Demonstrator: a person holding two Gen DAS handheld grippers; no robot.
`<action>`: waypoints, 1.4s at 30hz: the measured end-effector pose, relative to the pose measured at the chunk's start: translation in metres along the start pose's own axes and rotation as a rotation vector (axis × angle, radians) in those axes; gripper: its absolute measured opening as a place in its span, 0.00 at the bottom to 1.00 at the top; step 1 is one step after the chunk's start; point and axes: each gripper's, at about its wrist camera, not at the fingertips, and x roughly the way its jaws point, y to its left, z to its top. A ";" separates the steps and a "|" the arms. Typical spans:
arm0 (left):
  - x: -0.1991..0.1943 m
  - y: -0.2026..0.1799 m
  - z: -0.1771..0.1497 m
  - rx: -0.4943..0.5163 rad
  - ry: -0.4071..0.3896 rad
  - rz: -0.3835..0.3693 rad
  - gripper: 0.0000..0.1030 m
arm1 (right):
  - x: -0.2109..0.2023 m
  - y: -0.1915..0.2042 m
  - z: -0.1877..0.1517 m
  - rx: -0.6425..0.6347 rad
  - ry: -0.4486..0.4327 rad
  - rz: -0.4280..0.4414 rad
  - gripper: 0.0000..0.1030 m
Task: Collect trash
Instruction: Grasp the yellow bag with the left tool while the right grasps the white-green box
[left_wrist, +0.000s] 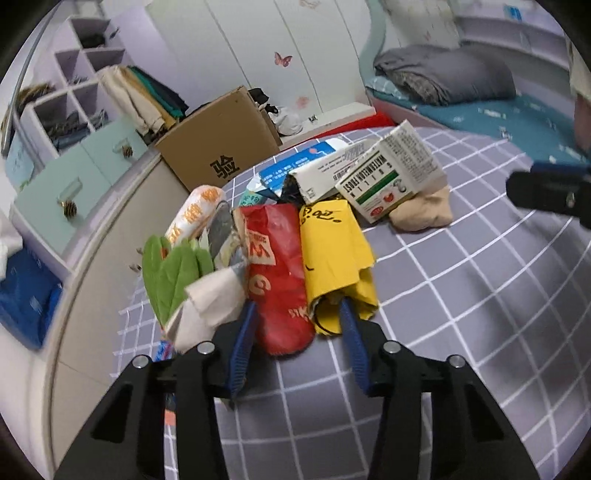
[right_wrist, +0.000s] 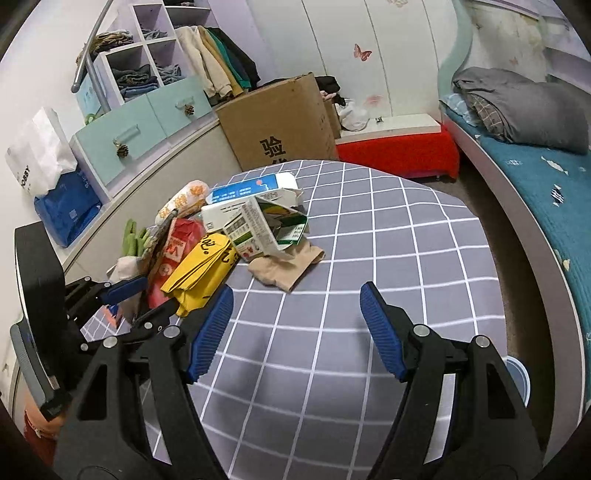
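1. Setting: a bedroom with a wardrobe wall, a cardboard box (right_wrist: 280, 122), cubby shelves and a bed (right_wrist: 546, 177). The work surface is a bench (right_wrist: 369, 229) under a grey cloth with a white grid.
2. Trash location: a loose pile lies at the 10 o'clock side of the bench in the right wrist view. It includes a red wrapper (left_wrist: 280, 273), a yellow wrapper (left_wrist: 332, 251), a white carton (left_wrist: 391, 173), a blue-and-white pack (left_wrist: 295, 162), a green wrapper (left_wrist: 170, 269) and a beige cloth (left_wrist: 421, 214).
3. Left gripper (left_wrist: 299, 314): its fingers straddle the near end of the red wrapper, one on each flank. The right-hand finger is tucked under the yellow wrapper's edge. Whether the pads already press cannot be told.
4. Right gripper (right_wrist: 295, 306): fingers spread wide, nothing between them, over bare cloth.
5. Key relation: the red wrapper's long axis runs toward 12 o'clock from the left fingers, in line with them. The left hand is nearer; the pile lies at 11 o'clock from the right fingers, well apart.
6. Judgement: closing the left fingers across the wrapper's narrow width is the likely next step.
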 end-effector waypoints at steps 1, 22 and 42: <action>0.002 -0.003 0.002 0.011 0.002 0.000 0.43 | 0.003 0.000 0.003 0.000 0.001 -0.001 0.68; 0.021 0.010 0.012 -0.106 -0.020 -0.141 0.03 | 0.069 0.036 0.042 -0.160 0.059 0.044 0.30; 0.014 0.019 0.019 -0.231 -0.048 -0.204 0.01 | 0.056 0.035 0.022 -0.130 0.053 0.145 0.04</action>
